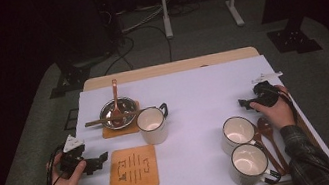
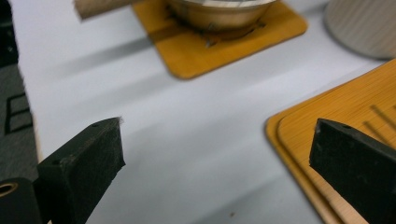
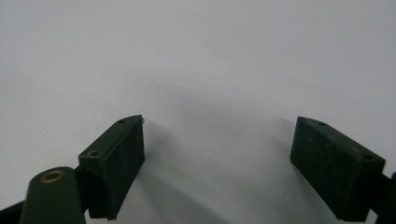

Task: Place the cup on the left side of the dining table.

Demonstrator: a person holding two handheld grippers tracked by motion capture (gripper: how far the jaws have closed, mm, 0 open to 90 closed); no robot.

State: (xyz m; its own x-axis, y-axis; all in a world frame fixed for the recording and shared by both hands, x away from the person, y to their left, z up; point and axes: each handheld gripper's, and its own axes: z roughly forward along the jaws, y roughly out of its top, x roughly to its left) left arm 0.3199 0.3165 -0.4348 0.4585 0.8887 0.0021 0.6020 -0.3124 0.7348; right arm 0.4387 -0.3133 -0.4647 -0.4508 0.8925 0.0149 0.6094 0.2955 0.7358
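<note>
Your left gripper view cuts the metal bowl (image 2: 219,11) off at the top edge; you get its lower wall, no rim or contents. The coaster under it (image 2: 224,46) runs out the top too. A blurred tan stick (image 2: 100,5) enters top left, far end lost under the bowl. The pale mug (image 2: 362,25) at top right is a soft-edged slice of wall. The near coaster (image 2: 345,116) is cut by the right edge and partly hidden behind your right-hand finger.

High view: the wooden spoons (image 1: 268,136) are partly hidden by the two mugs (image 1: 242,148) and your right sleeve (image 1: 305,155). Your right gripper (image 1: 255,100) sits under your hand; the fingers are too small to read there.
</note>
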